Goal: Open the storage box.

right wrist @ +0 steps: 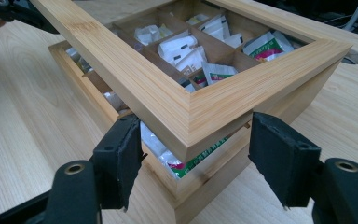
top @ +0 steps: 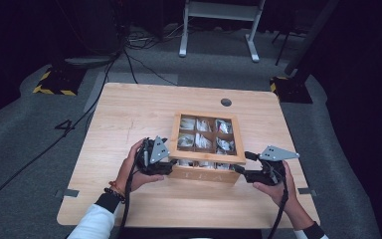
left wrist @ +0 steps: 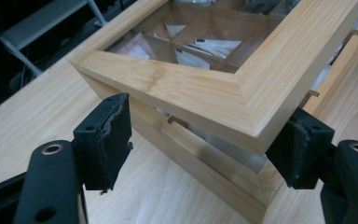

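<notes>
The wooden tea box [top: 206, 172] sits a little toward three o'clock from the middle of the tabletop [top: 129, 114], its front face lettered TEA turned toward the person at six o'clock. Its windowed lid [top: 208, 157] is raised at the front edge, leaving a gap above the box through which sachets [right wrist: 179, 49] show in the divided compartments; the far edge of the lid lies at twelve o'clock.

The left tongs [top: 168, 167] are at the lid's front corner at nine o'clock. In the left gripper view that corner [left wrist: 256, 135] stands between the jaws: one pad touches the lid's edge, the other stands just off it, so the jaws are apart and not clamped.

The right tongs [top: 242, 172] are at the front corner at three o'clock. In the right gripper view the lid corner [right wrist: 191, 140] lies between the two pads [right wrist: 279, 154], with a sliver of space on either side; these jaws too stand apart.

A hand [top: 132, 172] holds the left gripper; the other hand [top: 278, 191] holds the right.
</notes>
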`<control>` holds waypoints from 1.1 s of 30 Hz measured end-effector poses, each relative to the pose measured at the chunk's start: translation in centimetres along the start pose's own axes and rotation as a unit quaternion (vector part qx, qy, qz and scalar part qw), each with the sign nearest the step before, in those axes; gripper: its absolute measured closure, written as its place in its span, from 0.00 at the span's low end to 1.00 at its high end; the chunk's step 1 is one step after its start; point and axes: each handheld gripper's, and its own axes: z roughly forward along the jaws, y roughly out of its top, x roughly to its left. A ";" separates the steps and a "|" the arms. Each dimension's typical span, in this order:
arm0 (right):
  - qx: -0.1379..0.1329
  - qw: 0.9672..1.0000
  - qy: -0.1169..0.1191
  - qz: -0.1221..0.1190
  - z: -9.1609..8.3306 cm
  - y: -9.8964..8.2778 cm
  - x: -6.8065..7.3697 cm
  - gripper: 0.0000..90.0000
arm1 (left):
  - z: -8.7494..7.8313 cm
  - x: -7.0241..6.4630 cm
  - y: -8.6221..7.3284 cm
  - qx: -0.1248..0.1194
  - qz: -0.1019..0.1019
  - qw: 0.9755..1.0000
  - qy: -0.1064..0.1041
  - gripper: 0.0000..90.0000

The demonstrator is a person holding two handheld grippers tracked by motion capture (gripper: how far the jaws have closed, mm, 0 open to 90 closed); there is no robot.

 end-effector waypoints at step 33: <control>0.002 1.000 -0.016 0.022 -1.0 -2.0 -2.3 0.38 | -0.5 2.0 2.2 -0.082 -0.001 0.996 0.016 0.55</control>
